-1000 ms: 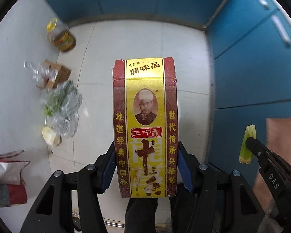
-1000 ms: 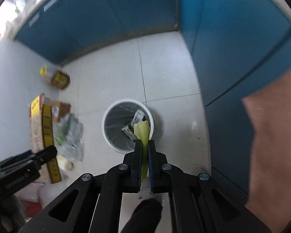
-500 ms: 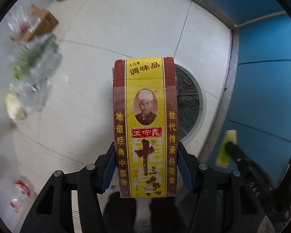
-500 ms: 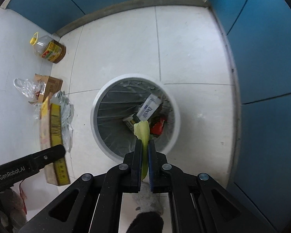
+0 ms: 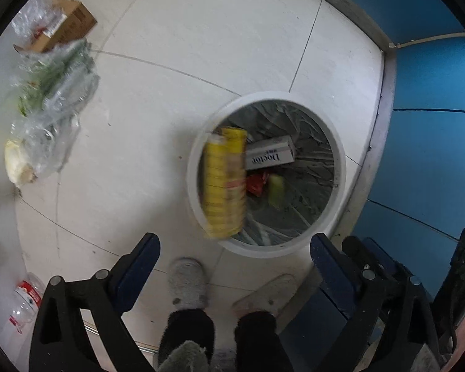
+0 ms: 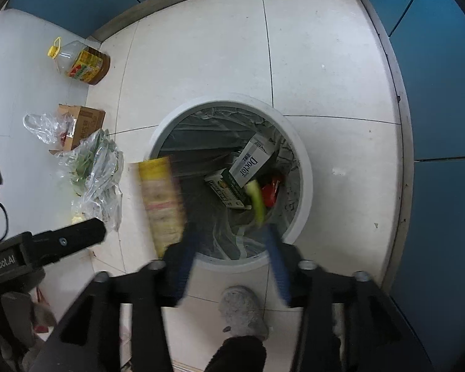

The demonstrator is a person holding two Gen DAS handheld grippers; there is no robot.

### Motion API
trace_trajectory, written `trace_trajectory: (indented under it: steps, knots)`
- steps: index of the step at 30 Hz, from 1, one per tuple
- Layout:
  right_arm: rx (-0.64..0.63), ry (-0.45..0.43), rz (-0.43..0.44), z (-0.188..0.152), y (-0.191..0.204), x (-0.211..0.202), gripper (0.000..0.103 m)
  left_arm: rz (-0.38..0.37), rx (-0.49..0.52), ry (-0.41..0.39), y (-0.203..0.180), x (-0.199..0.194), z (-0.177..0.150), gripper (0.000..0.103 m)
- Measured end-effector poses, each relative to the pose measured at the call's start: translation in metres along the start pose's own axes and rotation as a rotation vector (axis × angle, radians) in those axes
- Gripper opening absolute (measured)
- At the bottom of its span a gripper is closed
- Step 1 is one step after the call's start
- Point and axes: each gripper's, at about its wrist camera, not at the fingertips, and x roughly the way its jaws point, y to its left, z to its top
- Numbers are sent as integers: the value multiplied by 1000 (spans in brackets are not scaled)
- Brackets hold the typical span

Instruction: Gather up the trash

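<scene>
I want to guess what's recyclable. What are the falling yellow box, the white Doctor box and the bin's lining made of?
The yellow box looks like thin printed cardboard: flat faces, folded edges, though blur hides detail. The Doctor box also seems cardboard, with a smooth, slightly glossy white print. The bin lining looks like thin plastic film, grey and crinkled with shiny creases.

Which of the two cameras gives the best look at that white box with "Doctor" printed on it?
The right wrist view: the Doctor box stands tilted in the trash bin, two faces and its lettering plain. In the left wrist view the box lies smaller, its left end hidden by the blurred falling yellow seasoning box.
</scene>
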Motion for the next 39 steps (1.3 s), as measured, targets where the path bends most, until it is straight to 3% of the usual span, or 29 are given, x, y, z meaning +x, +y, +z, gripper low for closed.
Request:
trace_trajectory:
  steps: [1,3,8,12,17,24,30,39]
  knots:
    - [-3,-1,-20,-1,0,-2,77,15,6,-18,1,-5,-1,99]
    - [-9,-6,-58,-4,0,-9,91,60,21,-50,0,-14,-2,99]
    - [-44,-37,-148,-14,3,-34,100,161,64,-134,3,-47,-18,99]
    - [-59,-50,-195,-30,10,-71,101,241,96,-200,1,-88,-45,99]
    - [-85,-93,-216,-58,29,-151,101,289,137,-259,-12,-153,-88,99]
    - [-89,-167,-222,-98,50,-277,101,257,162,-345,-36,-259,-148,99]
    - [-92,-280,-212,-136,63,-402,101,236,193,-409,-61,-334,-196,99]
    - [-85,-360,-159,-193,65,-521,101,196,205,-483,-77,-404,-255,103]
